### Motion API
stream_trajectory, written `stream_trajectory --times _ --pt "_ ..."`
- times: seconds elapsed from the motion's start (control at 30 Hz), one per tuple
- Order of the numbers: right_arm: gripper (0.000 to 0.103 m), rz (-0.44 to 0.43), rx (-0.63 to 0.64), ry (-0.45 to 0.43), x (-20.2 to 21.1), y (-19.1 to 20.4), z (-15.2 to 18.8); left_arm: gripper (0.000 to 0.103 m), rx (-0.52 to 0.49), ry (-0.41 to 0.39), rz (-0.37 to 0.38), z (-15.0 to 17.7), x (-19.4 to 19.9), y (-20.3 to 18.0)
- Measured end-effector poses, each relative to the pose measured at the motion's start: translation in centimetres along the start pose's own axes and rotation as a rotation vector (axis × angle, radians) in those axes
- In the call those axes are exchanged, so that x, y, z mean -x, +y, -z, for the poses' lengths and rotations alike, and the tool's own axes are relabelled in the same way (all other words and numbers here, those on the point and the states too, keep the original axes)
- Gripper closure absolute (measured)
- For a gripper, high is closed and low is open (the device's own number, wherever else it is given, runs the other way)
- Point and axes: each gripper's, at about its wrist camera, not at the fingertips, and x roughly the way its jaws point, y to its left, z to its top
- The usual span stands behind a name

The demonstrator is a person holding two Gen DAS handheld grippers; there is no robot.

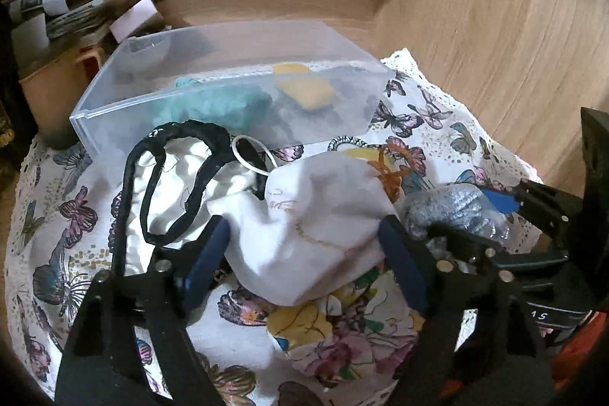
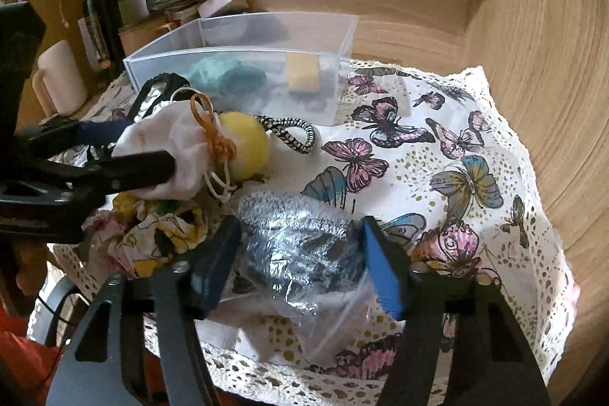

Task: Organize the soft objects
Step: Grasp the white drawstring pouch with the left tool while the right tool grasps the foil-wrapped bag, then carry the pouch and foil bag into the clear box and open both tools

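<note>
My left gripper is open with its blue pads on either side of a white cloth pouch, which has an orange drawstring. The pouch also shows in the right wrist view, with a yellow ball behind it. My right gripper is open around a grey fuzzy item in a clear plastic bag; the item also shows in the left wrist view. A clear plastic bin at the back holds a teal cloth and a yellow sponge.
A butterfly-print cloth covers the table. A black strap, a flowered cloth and a black-and-white hair tie lie near the pouch. A dark bottle and a pink mug stand at the left. Wooden walls enclose the back and right.
</note>
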Motion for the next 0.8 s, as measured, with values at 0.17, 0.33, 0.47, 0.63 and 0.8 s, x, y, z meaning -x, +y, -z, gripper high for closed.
stream_trajectory --times 0.17,0.33,0.47,0.63,0.8 --pt "0.064 -0.008 -0.010 -0.015 0.4 -0.2 -0.1 0.064 -0.007 -0.003 0.024 0.0 0.2 0.2" --pt "0.066 -0.013 -0.018 -0.044 1.2 0.0 -0.5 0.091 -0.012 -0.015 0.035 -0.1 1.0 0.4" --pt "0.067 -0.012 -0.017 -0.078 2.2 0.1 -1.0 0.092 0.000 -0.041 0.043 -0.3 2.2 0.7" --pt "0.067 -0.010 -0.018 -0.130 3.5 0.1 -2.0 0.092 0.008 -0.112 0.048 -1.3 4.6 1.3" --pt "0.067 -0.012 -0.023 -0.196 4.6 0.0 -3.6 0.092 0.021 -0.195 0.033 -2.9 6.9 2.1"
